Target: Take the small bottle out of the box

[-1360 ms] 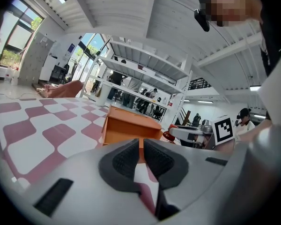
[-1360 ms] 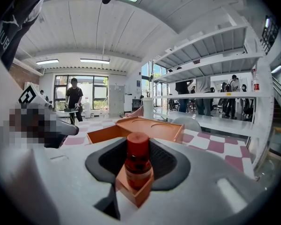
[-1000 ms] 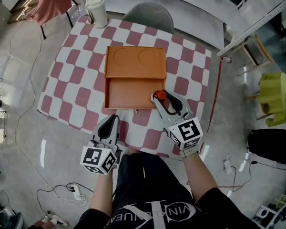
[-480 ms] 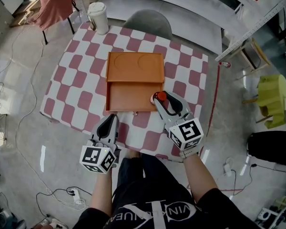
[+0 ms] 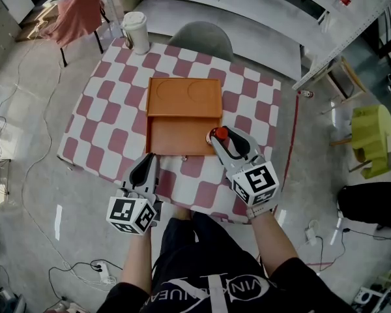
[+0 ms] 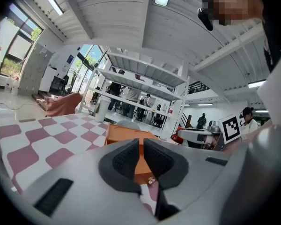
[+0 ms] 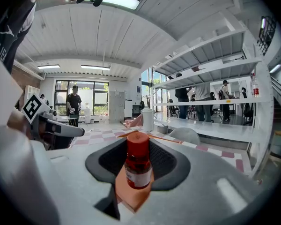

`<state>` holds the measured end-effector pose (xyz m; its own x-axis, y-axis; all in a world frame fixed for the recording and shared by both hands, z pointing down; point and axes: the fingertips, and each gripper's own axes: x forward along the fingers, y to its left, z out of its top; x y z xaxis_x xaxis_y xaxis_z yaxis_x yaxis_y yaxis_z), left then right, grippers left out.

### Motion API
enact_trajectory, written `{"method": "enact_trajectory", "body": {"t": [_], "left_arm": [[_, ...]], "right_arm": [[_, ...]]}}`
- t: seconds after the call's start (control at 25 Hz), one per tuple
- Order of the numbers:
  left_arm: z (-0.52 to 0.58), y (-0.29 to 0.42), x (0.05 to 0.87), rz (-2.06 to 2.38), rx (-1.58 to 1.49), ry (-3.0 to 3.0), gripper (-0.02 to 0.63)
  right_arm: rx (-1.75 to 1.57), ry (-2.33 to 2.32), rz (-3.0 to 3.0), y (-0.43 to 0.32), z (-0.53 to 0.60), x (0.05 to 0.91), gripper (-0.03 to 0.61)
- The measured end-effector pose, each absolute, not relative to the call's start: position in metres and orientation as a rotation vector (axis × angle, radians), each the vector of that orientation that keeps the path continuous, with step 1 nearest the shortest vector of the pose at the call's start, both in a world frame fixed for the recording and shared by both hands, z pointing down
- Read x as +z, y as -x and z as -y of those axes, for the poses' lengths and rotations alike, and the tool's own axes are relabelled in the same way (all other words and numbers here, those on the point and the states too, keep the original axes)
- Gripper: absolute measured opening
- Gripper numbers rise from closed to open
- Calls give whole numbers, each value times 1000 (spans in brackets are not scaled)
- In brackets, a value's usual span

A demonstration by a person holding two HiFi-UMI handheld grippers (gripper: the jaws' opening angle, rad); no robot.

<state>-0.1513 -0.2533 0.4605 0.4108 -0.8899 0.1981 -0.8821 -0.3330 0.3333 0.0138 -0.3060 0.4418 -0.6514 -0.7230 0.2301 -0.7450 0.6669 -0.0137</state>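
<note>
Looking past my fingertips, I see the checked cloth table (image 5: 111,116), red and white squares, with a white lidded cup (image 5: 137,32) at its far corner and a grey rounded chair (image 5: 202,32) beyond. Nothing blocks either tool. The orange box (image 5: 176,139) lies flat just ahead of the left gripper (image 5: 145,169), its smooth lid (image 5: 184,96) open on the far side. That gripper's ribbed dark pads (image 6: 124,159) stand barely apart, nothing between them. The right gripper (image 5: 224,141) clamps the small bottle (image 7: 138,165), red-capped and labelled, upright between its pads over the box's near right corner. I cannot tell whether its base is off the floor.
</note>
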Motion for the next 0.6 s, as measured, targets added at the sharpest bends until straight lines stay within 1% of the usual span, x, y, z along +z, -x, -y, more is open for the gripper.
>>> {"method": "enact_trajectory", "body": {"t": [0.6], "left_arm": [[258,151,437,1541,-65,-2325,32]], "right_arm": [[130,-1204,2689,-18,300,422,143]]}}
